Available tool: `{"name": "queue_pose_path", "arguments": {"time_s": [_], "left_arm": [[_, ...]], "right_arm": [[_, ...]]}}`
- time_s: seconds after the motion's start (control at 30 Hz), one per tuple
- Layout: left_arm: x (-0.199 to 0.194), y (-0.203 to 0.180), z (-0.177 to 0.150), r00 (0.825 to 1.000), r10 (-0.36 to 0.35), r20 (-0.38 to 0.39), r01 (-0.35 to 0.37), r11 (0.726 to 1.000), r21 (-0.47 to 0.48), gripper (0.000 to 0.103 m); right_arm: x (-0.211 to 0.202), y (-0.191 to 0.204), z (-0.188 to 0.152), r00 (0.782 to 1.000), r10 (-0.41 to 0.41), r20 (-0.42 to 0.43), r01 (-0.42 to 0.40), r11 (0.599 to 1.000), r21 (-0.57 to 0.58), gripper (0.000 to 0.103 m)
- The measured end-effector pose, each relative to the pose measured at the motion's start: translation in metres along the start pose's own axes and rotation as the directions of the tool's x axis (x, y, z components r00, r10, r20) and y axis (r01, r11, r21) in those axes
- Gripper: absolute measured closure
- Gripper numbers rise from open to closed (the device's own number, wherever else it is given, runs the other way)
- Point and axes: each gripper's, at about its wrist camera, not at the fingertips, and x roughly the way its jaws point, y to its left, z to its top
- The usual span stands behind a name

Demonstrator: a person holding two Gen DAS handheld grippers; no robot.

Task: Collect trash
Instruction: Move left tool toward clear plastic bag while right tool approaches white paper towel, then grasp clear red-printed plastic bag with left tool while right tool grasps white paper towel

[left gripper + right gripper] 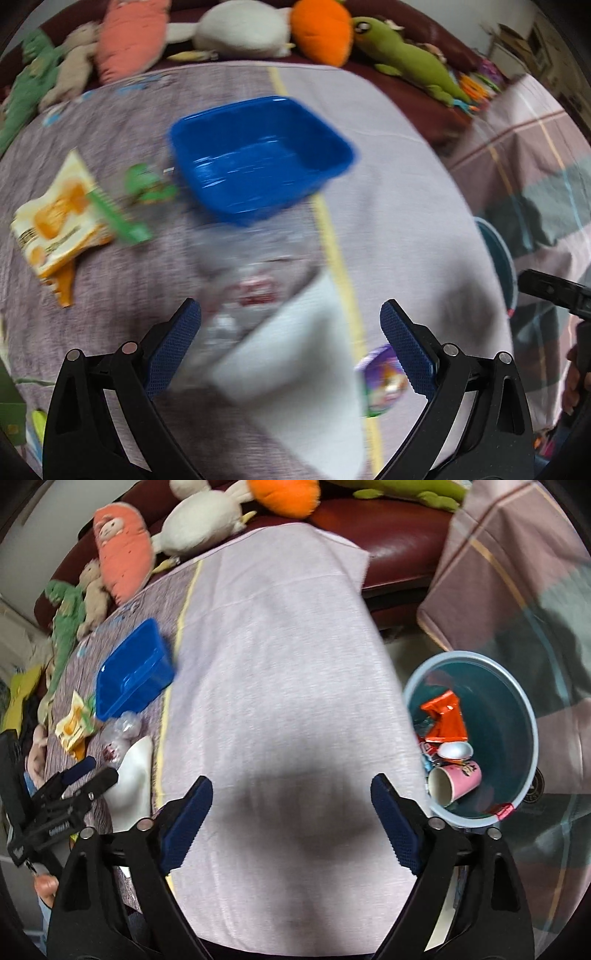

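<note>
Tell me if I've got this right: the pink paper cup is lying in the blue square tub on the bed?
Not quite. The pink paper cup is lying in the round teal bin beside the bed, among other wrappers, as the right wrist view shows. The blue square tub on the bed looks empty.

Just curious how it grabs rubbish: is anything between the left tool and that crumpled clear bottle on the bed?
Nothing really blocks it. The left tool hangs open above the clear bottle; only a white scrap lies against the bottle, nearer the tool.
</note>
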Motion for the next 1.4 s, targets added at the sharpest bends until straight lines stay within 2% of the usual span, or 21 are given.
{"name": "queue_pose_path", "arguments": {"time_s": [0.1,0.2,0.37,0.6,0.67,0.7,0.73,0.8,1.03,1.2,1.4], "left_arm": [[0.007,0.024,-0.002,0.999,0.033,-0.016,-0.033,0.999,-0.025,0.005],[0.014,0.041,-0.003,0.999,0.036,-0.037,-0.037,0.998,-0.042,0.005],[0.024,0.043,0.002,0.999,0.021,-0.048,-0.024,0.999,-0.047,0.005],[0.04,0.032,0.011,0.999,0.009,-0.047,-0.009,1.0,0.005,0.006],[0.041,0.031,0.01,0.999,0.002,-0.037,-0.002,1.0,0.006,0.017],[0.042,0.032,0.01,0.999,-0.002,-0.039,0.002,1.0,0.006,0.037],[0.043,0.033,0.009,0.999,-0.003,-0.043,0.003,1.0,0.003,0.049],[0.039,0.037,0.009,0.999,-0.004,-0.033,0.004,1.0,-0.007,0.054],[0.011,0.072,-0.003,1.0,-0.014,0.006,0.014,0.997,-0.079,0.055],[-0.003,0.088,-0.014,1.0,-0.018,0.016,0.02,0.995,-0.098,0.055],[-0.01,0.102,-0.028,1.0,-0.025,0.012,0.027,0.992,-0.121,0.055]], "right_arm": [[0.005,0.012,-0.001,1.0,-0.001,-0.018,0.001,1.0,-0.023,0.019],[0.011,0.024,-0.001,0.999,-0.003,-0.037,0.002,0.999,-0.042,0.019],[0.021,0.037,0.0,0.998,-0.009,-0.06,0.006,0.998,-0.059,0.019],[0.03,0.046,0.001,0.996,-0.019,-0.086,0.012,0.997,-0.074,0.019],[0.032,0.049,0.001,0.995,-0.022,-0.092,0.014,0.997,-0.08,0.019],[0.033,0.052,0.001,0.995,-0.022,-0.096,0.014,0.996,-0.085,0.019],[0.035,0.055,0.002,0.995,-0.023,-0.099,0.014,0.996,-0.092,0.019],[0.037,0.061,0.003,0.994,-0.02,-0.104,0.009,0.994,-0.105,0.019],[0.053,0.116,-0.005,0.989,0.004,-0.146,-0.039,0.971,-0.234,0.019],[0.071,0.165,-0.017,0.983,0.021,-0.181,-0.085,0.933,-0.351,0.019],[0.094,0.197,-0.035,0.977,0.008,-0.212,-0.102,0.894,-0.437,0.019]]}}
